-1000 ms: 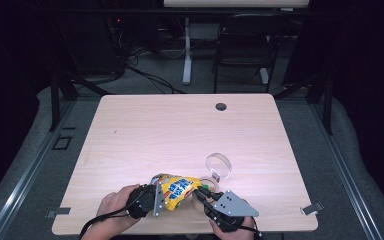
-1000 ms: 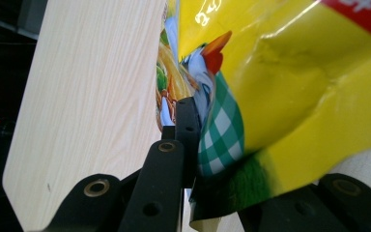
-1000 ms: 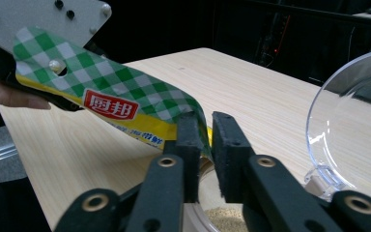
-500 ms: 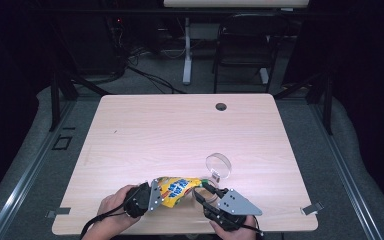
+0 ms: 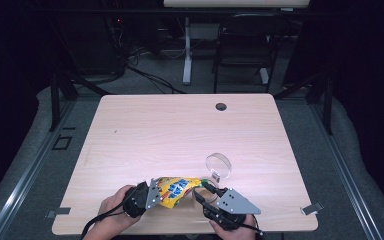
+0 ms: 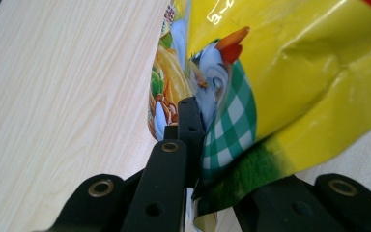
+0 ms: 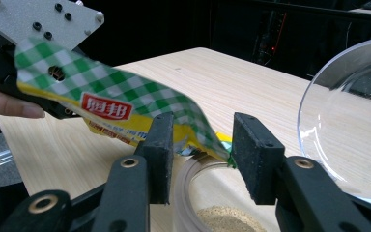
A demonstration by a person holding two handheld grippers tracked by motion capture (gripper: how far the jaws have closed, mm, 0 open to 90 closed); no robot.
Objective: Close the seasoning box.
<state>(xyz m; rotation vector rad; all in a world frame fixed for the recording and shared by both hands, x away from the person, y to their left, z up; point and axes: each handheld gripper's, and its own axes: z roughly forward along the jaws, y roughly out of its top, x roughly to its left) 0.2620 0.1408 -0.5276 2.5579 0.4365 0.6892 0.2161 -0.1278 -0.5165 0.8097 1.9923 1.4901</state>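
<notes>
My left gripper (image 5: 150, 194) clamped the crinkled yellow foil snack bag (image 5: 176, 189), held level. My right gripper (image 7: 200, 145) had just been opening, the bag's corner loose between its jaws.

I worked in what looked like a lab or recording studio: a bare light-wood table (image 5: 180, 135) with a cable grommet (image 5: 221, 106), standing on grey carpet (image 5: 330, 150) between metal floor rails (image 5: 20, 175). Behind it sat a black chair (image 5: 240, 55), tangled floor cables (image 5: 145, 65) and darkness all around.
</notes>
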